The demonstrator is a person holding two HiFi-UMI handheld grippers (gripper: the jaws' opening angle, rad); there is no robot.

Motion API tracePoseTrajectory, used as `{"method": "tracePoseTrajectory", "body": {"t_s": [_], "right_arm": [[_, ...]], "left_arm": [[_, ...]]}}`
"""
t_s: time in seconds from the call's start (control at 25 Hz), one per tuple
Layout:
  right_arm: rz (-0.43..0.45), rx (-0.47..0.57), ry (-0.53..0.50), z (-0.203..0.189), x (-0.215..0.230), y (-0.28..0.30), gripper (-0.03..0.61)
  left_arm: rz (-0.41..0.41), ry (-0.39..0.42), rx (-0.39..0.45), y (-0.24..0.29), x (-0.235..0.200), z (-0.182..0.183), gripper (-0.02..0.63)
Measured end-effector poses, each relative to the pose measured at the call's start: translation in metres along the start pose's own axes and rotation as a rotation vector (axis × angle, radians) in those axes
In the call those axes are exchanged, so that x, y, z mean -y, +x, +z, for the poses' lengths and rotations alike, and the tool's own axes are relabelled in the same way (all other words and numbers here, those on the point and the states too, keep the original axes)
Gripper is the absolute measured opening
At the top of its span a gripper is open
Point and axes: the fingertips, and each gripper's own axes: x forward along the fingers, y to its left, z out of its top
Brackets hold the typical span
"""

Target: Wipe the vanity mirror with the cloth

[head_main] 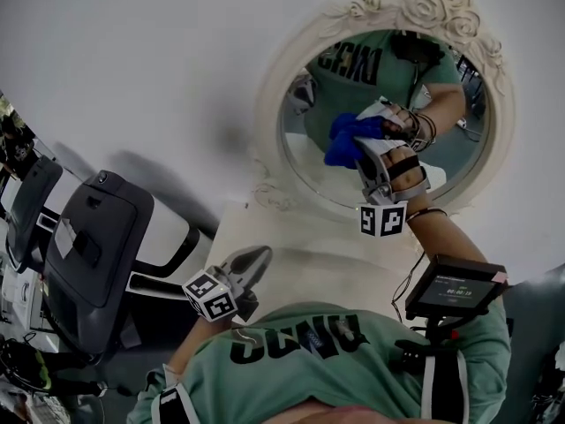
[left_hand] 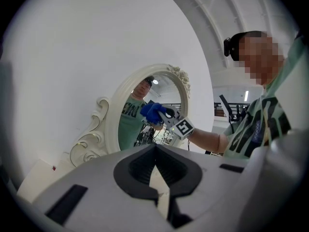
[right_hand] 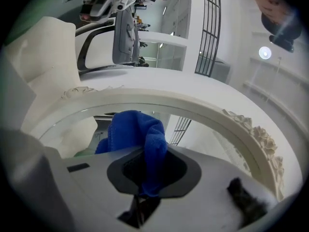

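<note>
While right claw (right_hand: 145, 180) grips blue cloth (right_hand: 137, 134) at vanity mirror (head_main: 267, 95) glass, wiping looks underway; cleaned share unclear. Left claw (left_hand: 157, 178) closed, empty, idle.

Nubby blue cloth (right_hand: 137, 134), glossy mirror glass (head_main: 446, 162), and a matt cream frame (head_main: 431, 3) with rough carving

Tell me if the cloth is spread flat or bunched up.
Bunched up. The blue cloth is a crumpled wad pinched between the right gripper's jaws, in front of the mirror; no flat face shows.
</note>
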Motion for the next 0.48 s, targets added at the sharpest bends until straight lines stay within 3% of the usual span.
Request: {"method": "tracePoseTrajectory", "body": {"t_s": [0.48], "right_arm": [[0.318, -0.025, -0.01, -0.009, -0.203, -0.04, 0.048]], "left_arm": [[0.018, -0.003, 0.002, -0.009, 0.002, 0.001, 0.009]]}}
